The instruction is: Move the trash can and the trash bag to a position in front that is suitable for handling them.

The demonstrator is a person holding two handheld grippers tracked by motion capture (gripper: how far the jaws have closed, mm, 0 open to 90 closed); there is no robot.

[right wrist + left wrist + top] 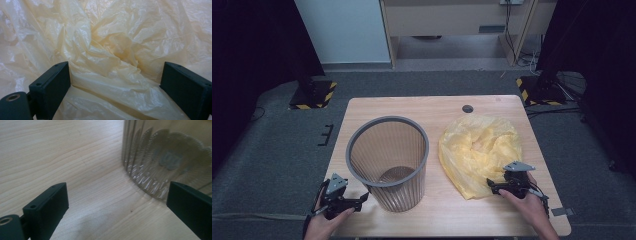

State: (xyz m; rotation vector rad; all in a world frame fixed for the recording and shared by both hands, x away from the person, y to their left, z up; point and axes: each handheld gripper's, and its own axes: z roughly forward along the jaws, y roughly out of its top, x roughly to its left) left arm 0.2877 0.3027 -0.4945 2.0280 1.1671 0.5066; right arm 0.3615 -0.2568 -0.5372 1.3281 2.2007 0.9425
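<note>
- The yellow plastic bag [479,150] lies crumpled on the tabletop [437,107], just right of the grey ribbed wastebasket [388,161].
- It looks feather-light, limp and slippery; a raised fold near its front edge seems the best hold.
- The right gripper [492,185] touches that edge, fingers [51,88] spread around film.
- The left gripper [362,200], fingers spread, sits beside the basket's base.

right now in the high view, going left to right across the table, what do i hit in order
left gripper → grey ribbed bin → crumpled yellow plastic bag → right gripper, at the bag's near right edge with open jaws
</note>
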